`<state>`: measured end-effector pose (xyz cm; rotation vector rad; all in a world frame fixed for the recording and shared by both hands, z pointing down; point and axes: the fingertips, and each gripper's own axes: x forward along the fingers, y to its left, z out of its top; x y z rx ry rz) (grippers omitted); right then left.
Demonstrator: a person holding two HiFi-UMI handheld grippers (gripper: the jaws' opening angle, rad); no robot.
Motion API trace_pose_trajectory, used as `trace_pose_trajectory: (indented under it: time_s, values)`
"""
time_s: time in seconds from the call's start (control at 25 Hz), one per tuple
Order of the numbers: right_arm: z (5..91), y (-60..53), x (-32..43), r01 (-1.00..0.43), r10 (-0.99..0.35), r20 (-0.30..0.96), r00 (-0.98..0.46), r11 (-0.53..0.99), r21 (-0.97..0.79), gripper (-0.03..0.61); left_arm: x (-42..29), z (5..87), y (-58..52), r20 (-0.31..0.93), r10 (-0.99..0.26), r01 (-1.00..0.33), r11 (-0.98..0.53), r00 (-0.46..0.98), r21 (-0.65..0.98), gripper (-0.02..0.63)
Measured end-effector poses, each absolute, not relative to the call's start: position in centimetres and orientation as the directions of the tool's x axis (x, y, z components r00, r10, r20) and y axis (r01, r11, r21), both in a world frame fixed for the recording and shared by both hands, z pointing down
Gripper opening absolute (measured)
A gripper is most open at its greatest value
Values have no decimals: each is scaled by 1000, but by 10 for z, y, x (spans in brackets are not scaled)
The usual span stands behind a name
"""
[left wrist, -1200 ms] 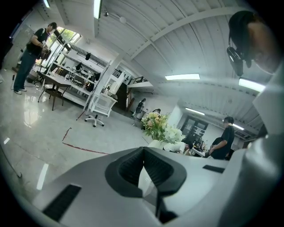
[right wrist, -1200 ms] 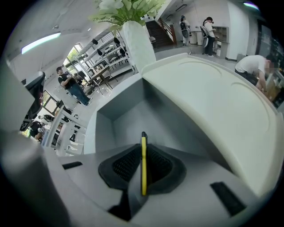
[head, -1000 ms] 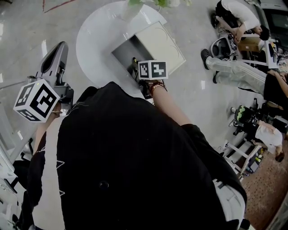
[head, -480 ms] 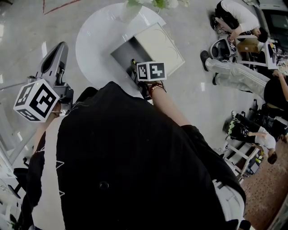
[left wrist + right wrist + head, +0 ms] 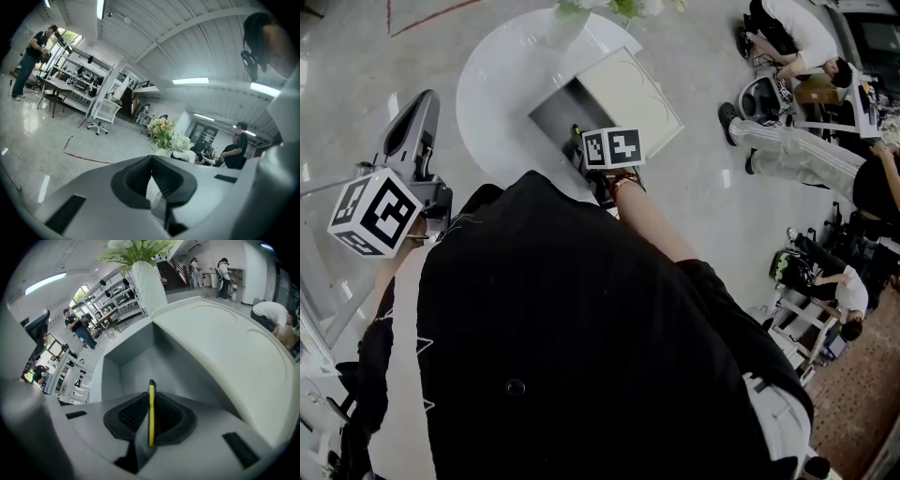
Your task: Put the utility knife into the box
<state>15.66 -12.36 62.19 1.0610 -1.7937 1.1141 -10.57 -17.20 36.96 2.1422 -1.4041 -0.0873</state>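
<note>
A thin yellow utility knife (image 5: pixel 151 411) stands edge-on between the pads of my right gripper (image 5: pixel 151 414), which is shut on it. It hangs just over the near edge of the open grey box (image 5: pixel 140 359), whose white lid (image 5: pixel 225 348) leans open to the right. In the head view the right gripper (image 5: pixel 581 148) is at the box (image 5: pixel 558 108) on the round white table (image 5: pixel 492 84). My left gripper (image 5: pixel 411 141) is held off to the left, away from the table. In the left gripper view the left gripper (image 5: pixel 151 174) is shut with nothing between its pads.
A white vase of flowers (image 5: pixel 140 268) stands behind the box; the same flowers (image 5: pixel 165 133) show in the left gripper view. Several people (image 5: pixel 797 141) sit and crouch on the floor at the right, with gear around them. Shelving (image 5: pixel 79 84) stands far off.
The right gripper with the knife has crept slightly forward toward the box. The left gripper has barely moved.
</note>
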Motion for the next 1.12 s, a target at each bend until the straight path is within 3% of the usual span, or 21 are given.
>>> trace_pose_trajectory:
  time_s: [0.6, 1.12]
  values:
    - [619, -122, 160, -926, -267, 899, -346, 248, -283, 69, -102, 369, -177, 244, -846, -811, -312, 474, 495, 9]
    - [598, -114, 170, -963, -386, 886, -256, 23, -268, 69, -77, 366, -208, 249, -715, -715, -475, 653, 513, 9]
